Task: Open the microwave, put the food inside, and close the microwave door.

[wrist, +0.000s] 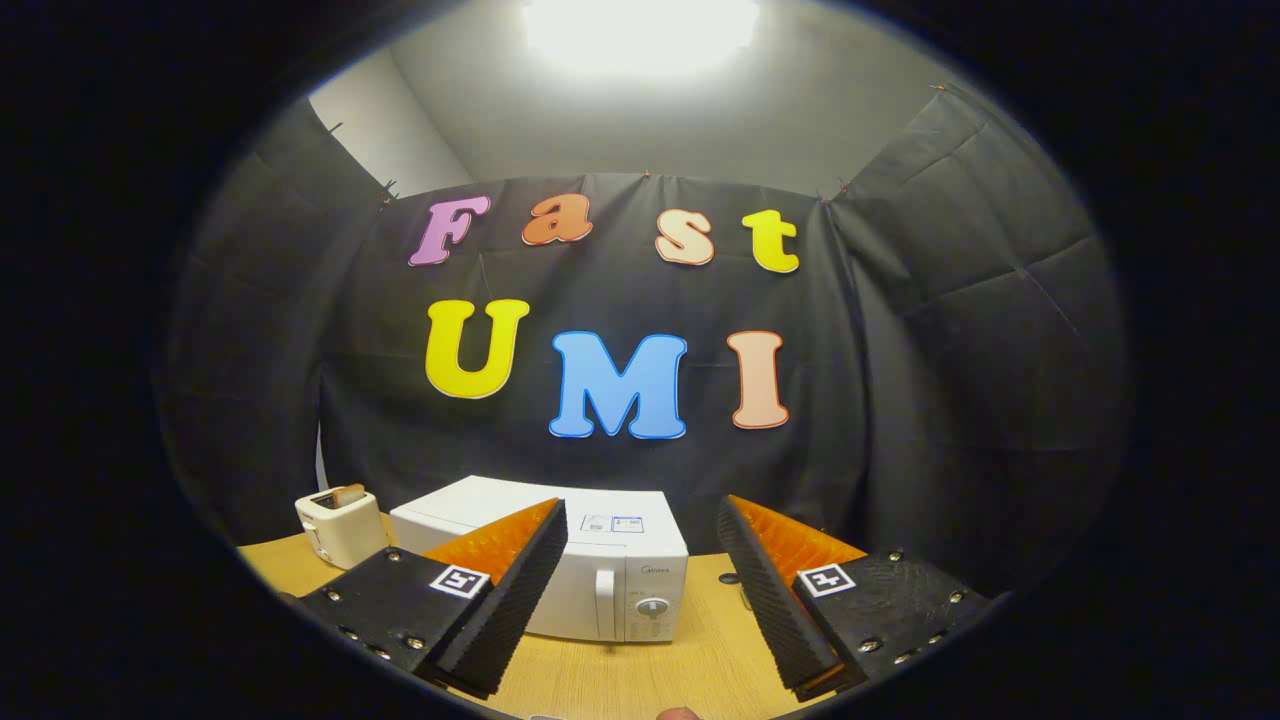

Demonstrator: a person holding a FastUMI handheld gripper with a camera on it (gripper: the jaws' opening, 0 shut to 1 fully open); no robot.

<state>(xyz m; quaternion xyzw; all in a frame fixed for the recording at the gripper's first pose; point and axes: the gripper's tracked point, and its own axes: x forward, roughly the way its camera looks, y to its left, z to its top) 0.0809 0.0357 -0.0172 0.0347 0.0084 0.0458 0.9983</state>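
Your claw (640, 590) is spread wide with nothing between its fingers (515, 590) — it hovers above the wooden worktop (640, 680), apart from everything on it. The white microwave (590, 570) sits just ahead, toward the worktop's back edge, door shut; its vertical handle (604, 603) and round dial (652, 607) face you in the gap between the fingers, while the left finger hides part of the door's front. Beside the microwave, toward the back left corner of the worktop, stands a white toaster (340, 527) with a slice of bread (345, 494) poking out of its slot — close to the microwave but not touching. A small dark object (729, 578) lies on the worktop just right of the microwave; what it is you cannot tell.
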